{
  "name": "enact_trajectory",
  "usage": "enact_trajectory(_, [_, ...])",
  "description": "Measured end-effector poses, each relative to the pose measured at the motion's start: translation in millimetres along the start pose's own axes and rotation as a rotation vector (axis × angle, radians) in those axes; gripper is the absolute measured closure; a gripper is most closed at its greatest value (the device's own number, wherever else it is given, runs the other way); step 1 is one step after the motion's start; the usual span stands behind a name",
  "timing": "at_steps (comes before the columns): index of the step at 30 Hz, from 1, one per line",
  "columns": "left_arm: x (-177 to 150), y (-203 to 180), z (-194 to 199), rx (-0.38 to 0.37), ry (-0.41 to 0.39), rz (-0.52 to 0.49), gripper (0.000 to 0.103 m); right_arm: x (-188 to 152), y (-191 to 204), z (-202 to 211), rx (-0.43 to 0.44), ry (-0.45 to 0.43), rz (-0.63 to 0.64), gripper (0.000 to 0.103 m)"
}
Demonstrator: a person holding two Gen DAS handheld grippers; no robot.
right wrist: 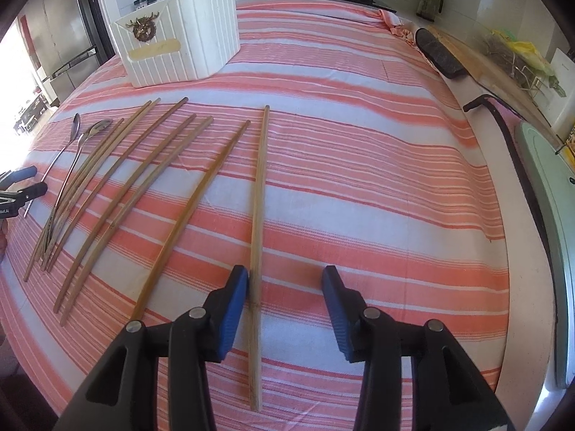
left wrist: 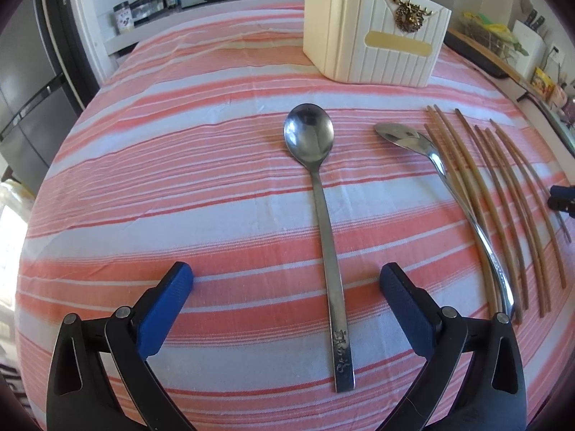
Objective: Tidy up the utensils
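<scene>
straddling spoon (left wrist: 325, 237), left claw (left wrist: 286, 280) gaping

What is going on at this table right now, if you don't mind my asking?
A person is sorting utensils with two handheld grippers. The left gripper is wide open around a spoon lying on the striped cloth. The right gripper straddles one chopstick, one pad touching it, not clamped. The white holder waits behind.

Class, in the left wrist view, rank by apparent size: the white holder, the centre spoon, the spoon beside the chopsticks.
1. white holder, bulkiest.
2 and 3. centre spoon and spoon beside the chopsticks: similar length, fisheye bending makes ranking unsure.
</scene>
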State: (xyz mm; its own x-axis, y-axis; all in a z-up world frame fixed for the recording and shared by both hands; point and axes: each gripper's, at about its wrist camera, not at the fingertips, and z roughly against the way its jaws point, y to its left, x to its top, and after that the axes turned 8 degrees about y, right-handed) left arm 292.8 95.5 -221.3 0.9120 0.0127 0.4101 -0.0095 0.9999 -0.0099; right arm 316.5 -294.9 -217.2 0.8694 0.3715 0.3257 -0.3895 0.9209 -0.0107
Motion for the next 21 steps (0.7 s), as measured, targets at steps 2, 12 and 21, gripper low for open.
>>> enact_trajectory(2, [5, 0, -1, -0.006, 0.013, -0.008, 0.0, 5, 0, -1, 0.005, 0.026, 0.01, 0.058])
enact_trajectory(12, [40, -7, -11, -0.053, 0.069, -0.043, 0.01, 59, 12, -17, 0.015, 0.08, 0.096, 0.058])
enact_trajectory(21, [73, -10, -25, -0.036, 0.068, -0.018, 0.025, 115, 7, -37, 0.025, 0.084, 0.076, 0.081])
